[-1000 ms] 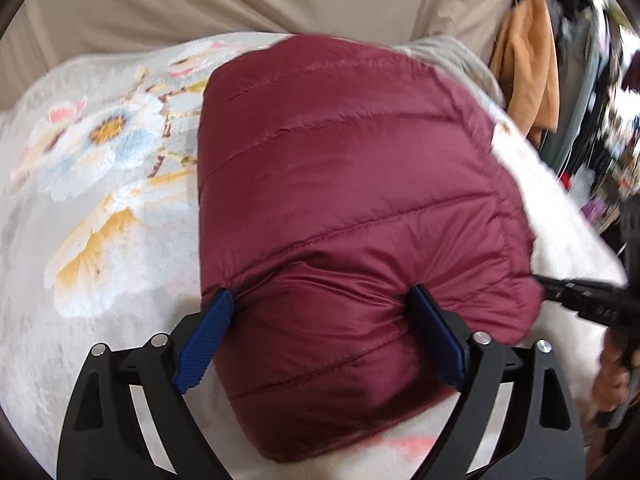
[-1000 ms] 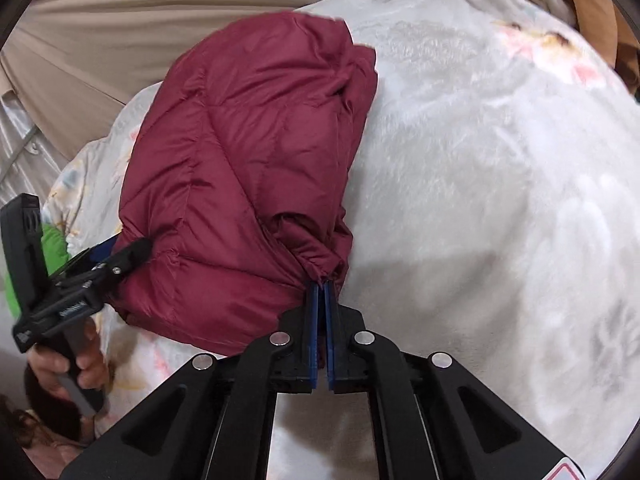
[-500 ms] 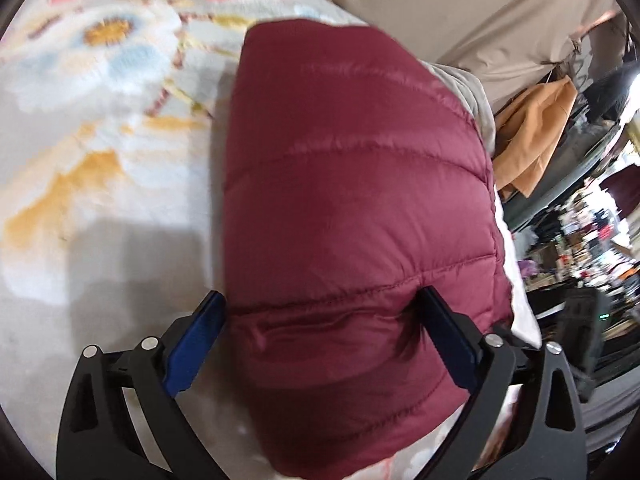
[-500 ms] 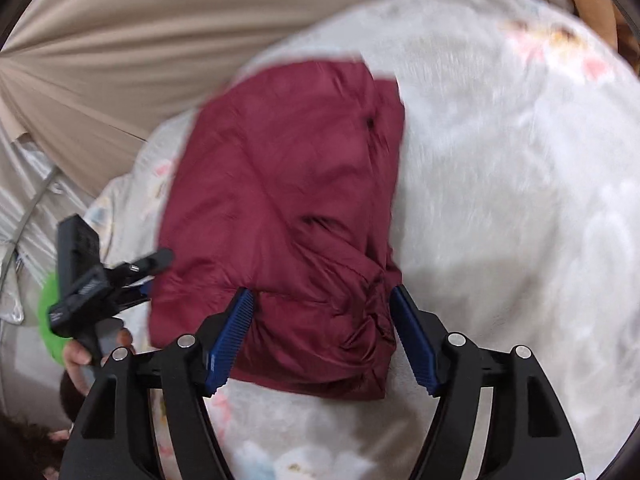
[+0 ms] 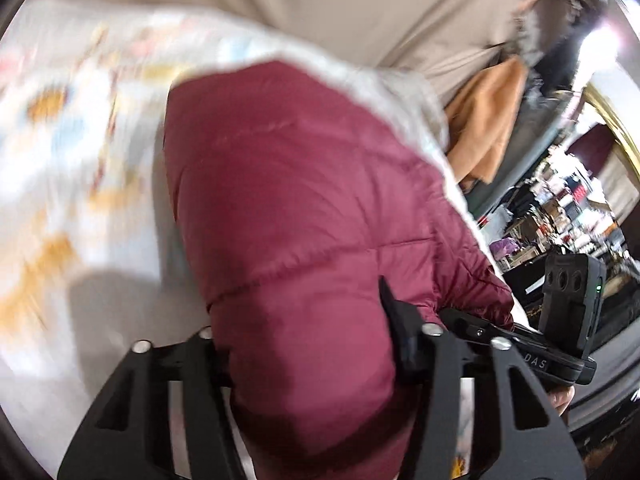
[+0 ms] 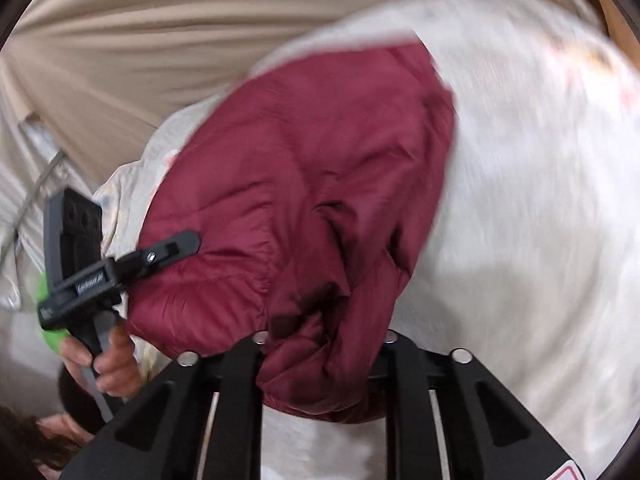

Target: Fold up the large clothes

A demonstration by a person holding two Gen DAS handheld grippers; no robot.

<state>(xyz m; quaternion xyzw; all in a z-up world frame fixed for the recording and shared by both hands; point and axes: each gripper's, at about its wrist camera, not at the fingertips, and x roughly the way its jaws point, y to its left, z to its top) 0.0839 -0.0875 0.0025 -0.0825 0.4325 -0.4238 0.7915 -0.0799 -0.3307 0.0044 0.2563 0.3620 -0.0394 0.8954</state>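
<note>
Left wrist view: left tool (image 5: 304, 328) and right tool (image 6: 324, 344), just closing, each pinch the maroon jacket (image 5: 288, 200).

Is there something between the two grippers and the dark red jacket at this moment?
No. The folded jacket bulges between the jaws of the left gripper, and its bunched end sits between those of the right gripper. Both have just been closing on it, with only the floral blanket underneath.
</note>
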